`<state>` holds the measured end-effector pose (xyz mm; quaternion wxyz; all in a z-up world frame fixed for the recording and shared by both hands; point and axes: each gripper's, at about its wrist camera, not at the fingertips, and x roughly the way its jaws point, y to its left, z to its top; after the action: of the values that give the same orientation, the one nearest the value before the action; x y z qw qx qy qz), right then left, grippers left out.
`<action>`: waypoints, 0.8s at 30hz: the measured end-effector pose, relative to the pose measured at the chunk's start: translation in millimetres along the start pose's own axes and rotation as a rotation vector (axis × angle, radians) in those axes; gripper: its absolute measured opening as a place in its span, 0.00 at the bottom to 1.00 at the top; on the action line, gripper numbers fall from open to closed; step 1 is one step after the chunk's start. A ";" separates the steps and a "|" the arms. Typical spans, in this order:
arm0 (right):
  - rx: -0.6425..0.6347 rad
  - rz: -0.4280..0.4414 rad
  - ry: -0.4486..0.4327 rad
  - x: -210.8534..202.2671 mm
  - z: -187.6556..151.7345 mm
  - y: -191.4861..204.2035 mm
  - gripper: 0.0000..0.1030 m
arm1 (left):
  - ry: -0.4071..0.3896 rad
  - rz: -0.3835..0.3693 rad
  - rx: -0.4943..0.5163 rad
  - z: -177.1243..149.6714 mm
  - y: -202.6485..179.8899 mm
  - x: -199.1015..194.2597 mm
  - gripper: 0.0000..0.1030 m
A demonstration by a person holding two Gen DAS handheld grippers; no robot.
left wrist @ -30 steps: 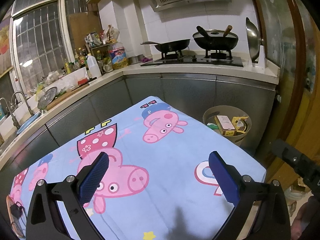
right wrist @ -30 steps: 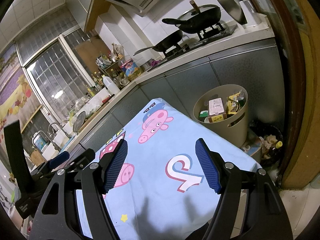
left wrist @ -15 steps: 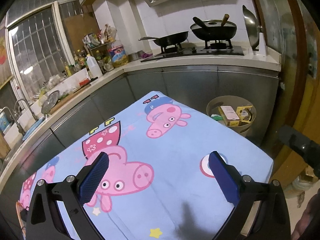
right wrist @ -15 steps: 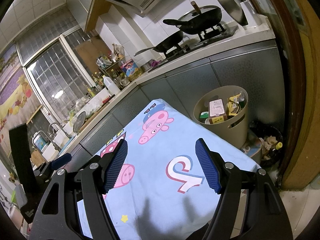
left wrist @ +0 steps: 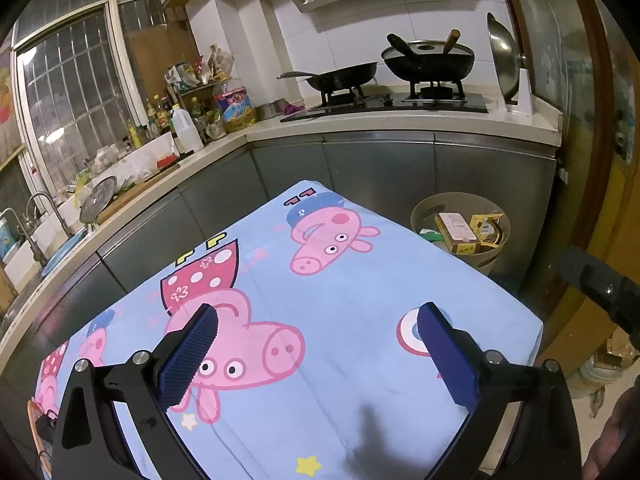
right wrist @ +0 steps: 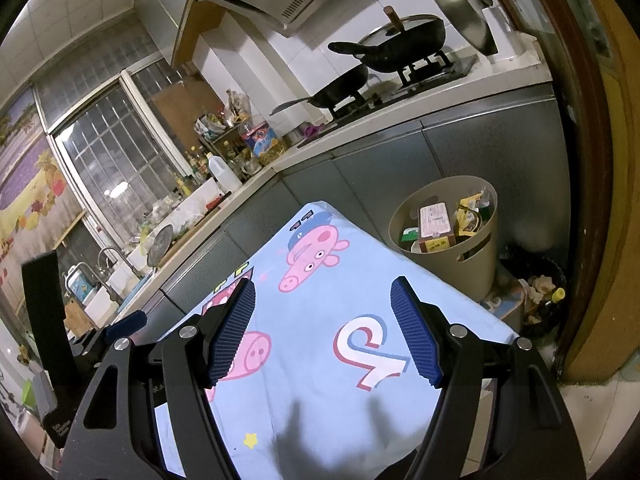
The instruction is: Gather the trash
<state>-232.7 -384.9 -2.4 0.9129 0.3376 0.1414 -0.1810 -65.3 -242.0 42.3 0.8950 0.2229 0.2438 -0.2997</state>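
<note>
The table's cartoon cloth (left wrist: pixel 360 320) shows no trash (it looks finished). The boxes and wrappers sit in the round bin (right wrist: pixel 472 268) beyond its far corner. Left gripper (left wrist: pixel 320 356) and right gripper (right wrist: pixel 324 332) hang spread wide, holding nothing. Look around before reaching.

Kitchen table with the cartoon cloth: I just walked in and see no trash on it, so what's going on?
A person holds two claws over the cloth-covered table. The left claw and right claw both stand open with nothing between their pads. No trash shows on the cloth. The beige bin on the floor past the table's far corner already holds boxes and wrappers, so the collecting looks largely done.
</note>
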 end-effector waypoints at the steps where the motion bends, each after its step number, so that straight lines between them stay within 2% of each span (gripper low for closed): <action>1: 0.002 -0.001 0.001 -0.2 0.5 -0.3 0.67 | 0.001 0.001 -0.001 -0.3 -0.3 0.2 0.96; 24: 0.009 -0.008 -0.003 -1.3 3.6 0.6 0.68 | 0.025 -0.015 -0.005 -6.6 -2.2 7.5 0.96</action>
<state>-233.1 -386.5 1.1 0.9107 0.3409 0.1407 -0.1859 -63.4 -243.1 32.3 0.8901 0.2227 0.2572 -0.3032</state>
